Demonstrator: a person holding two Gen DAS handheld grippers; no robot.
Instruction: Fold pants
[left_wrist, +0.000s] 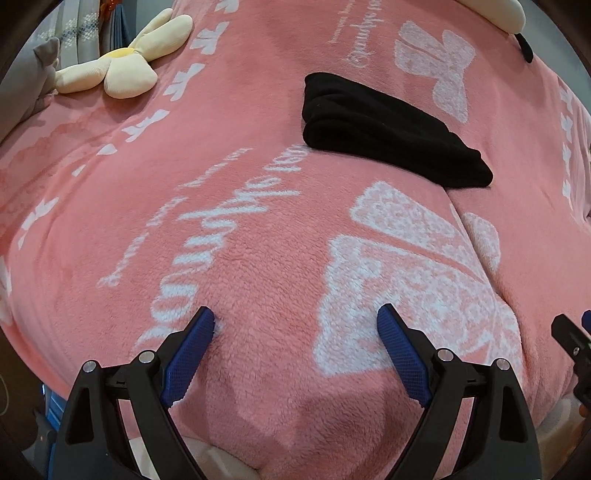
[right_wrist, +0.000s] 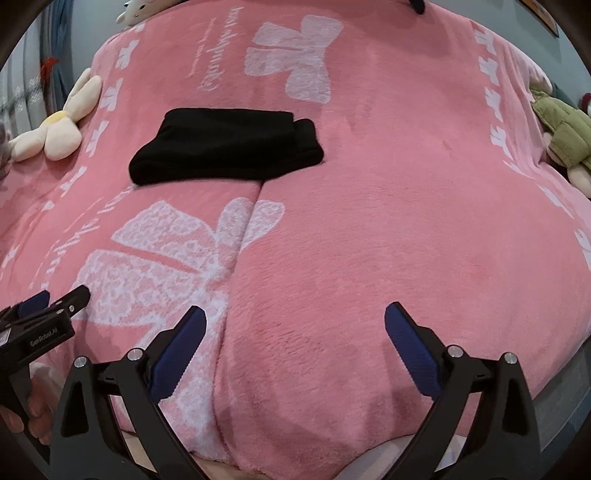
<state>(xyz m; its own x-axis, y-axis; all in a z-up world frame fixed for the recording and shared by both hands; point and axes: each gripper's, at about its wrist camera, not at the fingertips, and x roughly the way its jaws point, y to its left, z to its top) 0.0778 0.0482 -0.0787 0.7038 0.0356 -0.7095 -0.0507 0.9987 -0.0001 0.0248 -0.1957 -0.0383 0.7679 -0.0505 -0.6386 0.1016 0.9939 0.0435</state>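
Observation:
Black pants (left_wrist: 391, 136) lie folded into a compact bundle on the pink blanket (left_wrist: 258, 240), well ahead of both grippers; the same pants (right_wrist: 229, 146) show in the right wrist view. My left gripper (left_wrist: 295, 321) is open over the blanket near the bed's front edge, nothing between its blue pads. My right gripper (right_wrist: 295, 317) is open too and empty, over a crease in the blanket (right_wrist: 388, 221). Each gripper shows at the edge of the other's view: the right one (left_wrist: 572, 339) and the left one (right_wrist: 55, 306), held by a hand (right_wrist: 33, 413).
A cream flower plush (left_wrist: 122, 70) lies at the far left of the bed. A green plush toy (right_wrist: 561, 129) sits at the right side. Another cream plush (left_wrist: 495, 11) rests at the far end. Curtains (left_wrist: 81, 26) hang beyond the left edge.

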